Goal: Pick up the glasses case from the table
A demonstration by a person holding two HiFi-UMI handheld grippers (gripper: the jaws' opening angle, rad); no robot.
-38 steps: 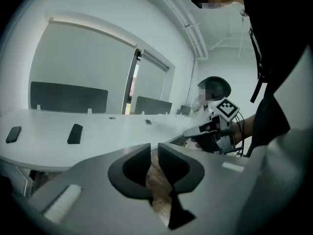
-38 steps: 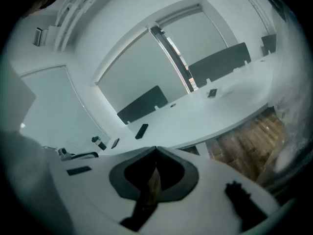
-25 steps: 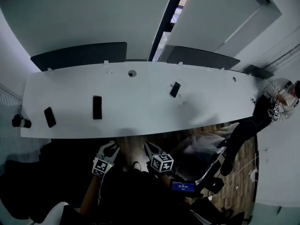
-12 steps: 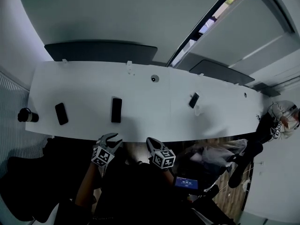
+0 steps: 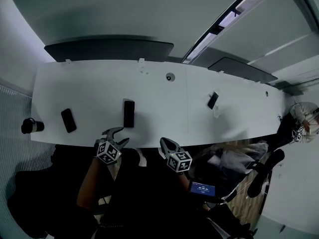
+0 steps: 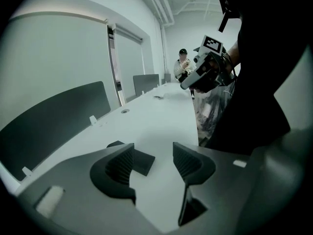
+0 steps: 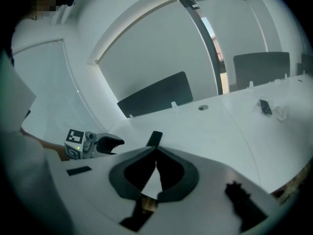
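Observation:
The glasses case [image 5: 128, 113], a black oblong, lies flat on the long white table [image 5: 89, 93] not far from its near edge. My left gripper [image 5: 118, 135] hangs at that edge just short of the case. Its jaws are opening and nothing is between them. In the left gripper view the case [image 6: 144, 161] shows through the gap of the left gripper [image 6: 155, 166], farther off on the tabletop. My right gripper [image 5: 165, 143] is shut and empty, to the right of the case. The right gripper view shows the right gripper [image 7: 155, 153] closed, with the case [image 7: 154, 138] ahead.
A second flat black object [image 5: 68, 120] and a dark cup [image 5: 31, 126] lie at the table's left end. A phone on a stand [image 5: 213, 100] is to the right, a round grommet [image 5: 170, 76] farther back. Dark panels [image 5: 107, 49] line the far side. A person [image 5: 304, 118] stands at the right end.
Both grippers have come up to the table's near edge. The left one moved toward the case and its jaws have spread apart. The right one stays shut.

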